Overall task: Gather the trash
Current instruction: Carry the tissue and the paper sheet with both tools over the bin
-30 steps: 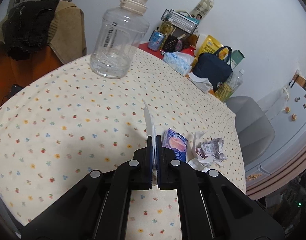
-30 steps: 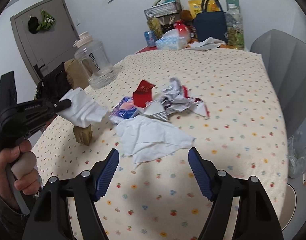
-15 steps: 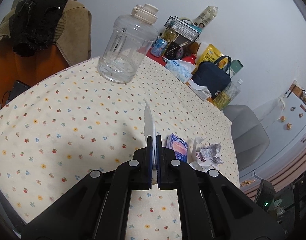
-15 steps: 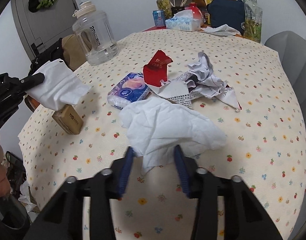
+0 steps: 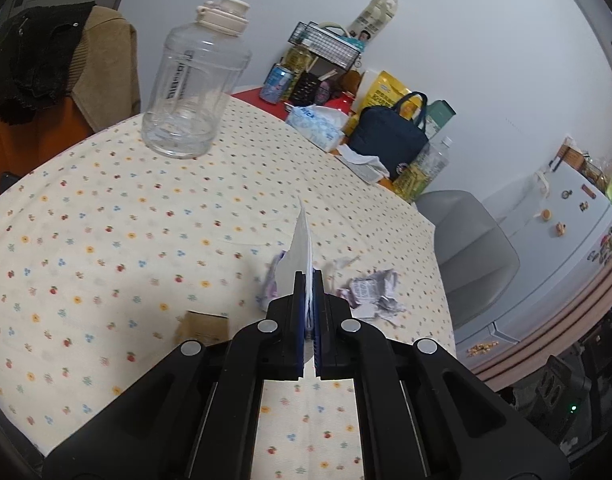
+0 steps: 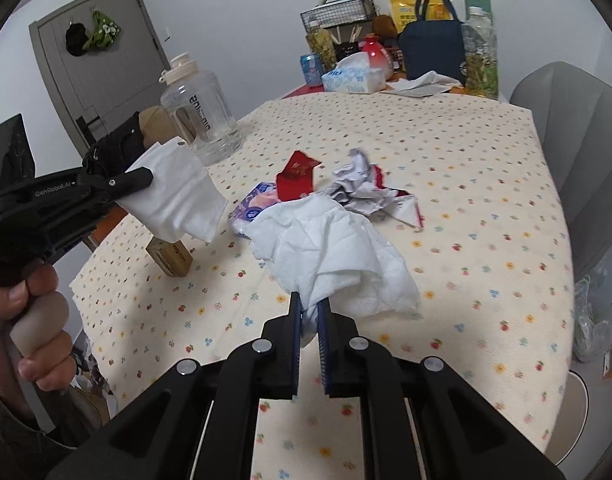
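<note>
My left gripper (image 5: 309,300) is shut on a white tissue (image 5: 302,244) and holds it above the table; it also shows in the right wrist view (image 6: 145,178) with the tissue (image 6: 177,196) hanging from it. My right gripper (image 6: 309,306) is shut on a large crumpled white tissue (image 6: 330,252) lying on the floral tablecloth (image 6: 466,184). Behind it lie a purple tissue packet (image 6: 251,208), a red wrapper (image 6: 297,174) and crumpled printed paper (image 6: 362,188). The crumpled paper also shows in the left wrist view (image 5: 370,292).
A small brown box (image 6: 169,258) sits near the table's left edge. A clear water jug (image 6: 201,118) stands at the back left. A tissue box (image 6: 352,76), navy bag (image 6: 430,50), bottles and a wire basket crowd the far end. A grey chair (image 6: 570,152) stands right.
My right gripper moved forward and closed on the large white tissue. My left gripper kept its tissue and shifted a little left, so the brown box now shows below it.
</note>
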`<state>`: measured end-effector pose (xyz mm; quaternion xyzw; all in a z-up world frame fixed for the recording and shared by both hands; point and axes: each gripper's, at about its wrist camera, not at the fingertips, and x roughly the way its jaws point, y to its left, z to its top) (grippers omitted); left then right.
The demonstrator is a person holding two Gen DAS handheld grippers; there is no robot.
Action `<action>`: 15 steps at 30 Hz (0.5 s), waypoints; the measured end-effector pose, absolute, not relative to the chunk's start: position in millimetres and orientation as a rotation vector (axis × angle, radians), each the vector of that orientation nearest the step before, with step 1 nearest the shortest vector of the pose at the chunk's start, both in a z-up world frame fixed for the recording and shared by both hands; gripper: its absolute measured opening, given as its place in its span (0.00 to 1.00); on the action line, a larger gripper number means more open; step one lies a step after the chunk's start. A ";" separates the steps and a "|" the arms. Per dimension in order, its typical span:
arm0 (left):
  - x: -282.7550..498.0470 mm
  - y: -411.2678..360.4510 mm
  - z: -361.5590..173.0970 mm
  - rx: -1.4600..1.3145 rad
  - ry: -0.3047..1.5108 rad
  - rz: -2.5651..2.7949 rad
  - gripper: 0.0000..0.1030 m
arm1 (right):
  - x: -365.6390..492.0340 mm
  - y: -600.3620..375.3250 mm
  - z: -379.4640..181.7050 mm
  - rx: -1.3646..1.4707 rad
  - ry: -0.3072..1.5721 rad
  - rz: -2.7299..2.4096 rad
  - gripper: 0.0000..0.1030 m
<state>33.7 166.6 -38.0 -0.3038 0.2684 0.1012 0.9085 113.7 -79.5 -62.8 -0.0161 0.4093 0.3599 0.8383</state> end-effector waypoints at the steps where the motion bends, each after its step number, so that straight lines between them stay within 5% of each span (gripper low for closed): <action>1: 35.5 161.4 -36.9 -0.622 0.555 0.199 0.04 | 112.6 -87.2 -60.1 -0.025 0.860 0.753 0.09; 15: 76.2 70.8 -4.1 -0.509 0.558 0.005 0.04 | 116.9 -193.3 -38.1 0.096 0.792 0.586 0.09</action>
